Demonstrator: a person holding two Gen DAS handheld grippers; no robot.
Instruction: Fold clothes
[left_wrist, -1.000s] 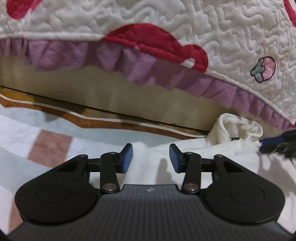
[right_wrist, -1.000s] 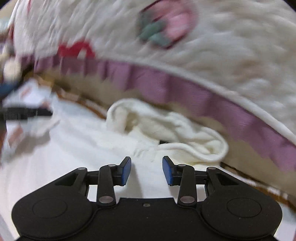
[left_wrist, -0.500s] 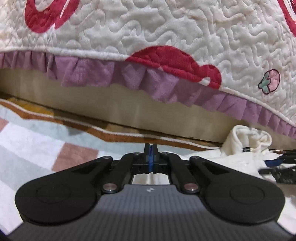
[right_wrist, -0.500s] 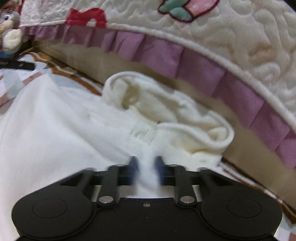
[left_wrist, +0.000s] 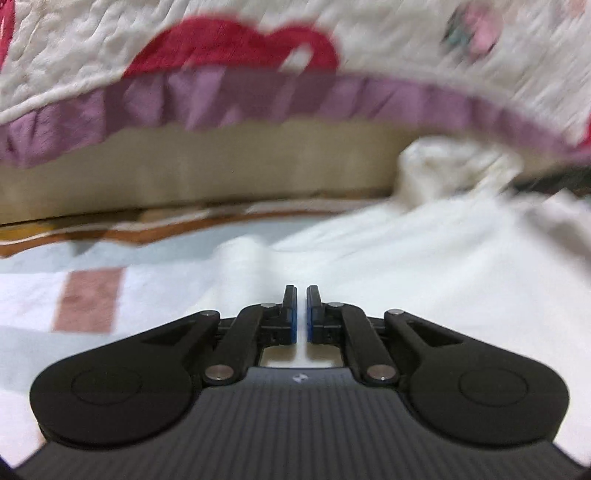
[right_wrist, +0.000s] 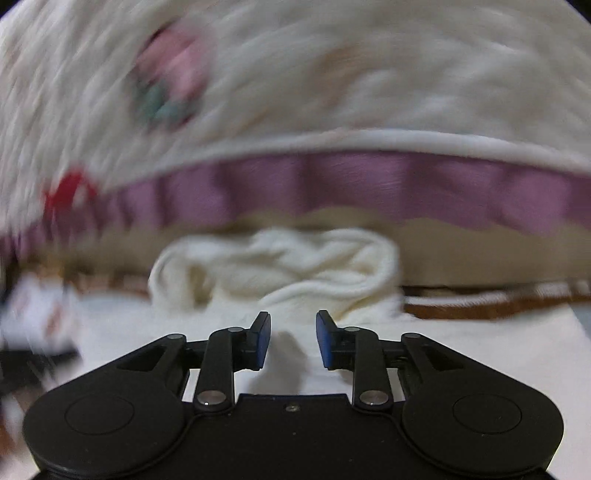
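A cream quilted bedspread (left_wrist: 92, 62) with red patches and a pleated purple frill (left_wrist: 229, 99) fills the top of both wrist views, blurred by motion, and hangs over a tan bed side panel (left_wrist: 184, 173). Below it lies a pale sheet with pink and grey-blue blocks and an orange-brown border stripe (left_wrist: 88, 295), spread flat as the working surface. On this sheet rests the white garment (left_wrist: 424, 266), a smooth, soft cloth that covers the right part of the left wrist view and most of the lower right wrist view (right_wrist: 461, 343). Its thick, cream ribbed collar end (right_wrist: 295, 266) is bunched in a heap against the bed side panel, just under the frill, and shows in the left wrist view at the far right (left_wrist: 454, 166). The left gripper (left_wrist: 301, 314) sits low over the near edge of the garment with its blue-padded fingers (left_wrist: 291, 317) drawn to a narrow slit; whether any cloth is pinched between them I cannot tell. The right gripper (right_wrist: 292, 343) sits over the garment just short of the bunched collar, its blue-padded fingers (right_wrist: 261, 347) spread moderately apart and holding nothing.
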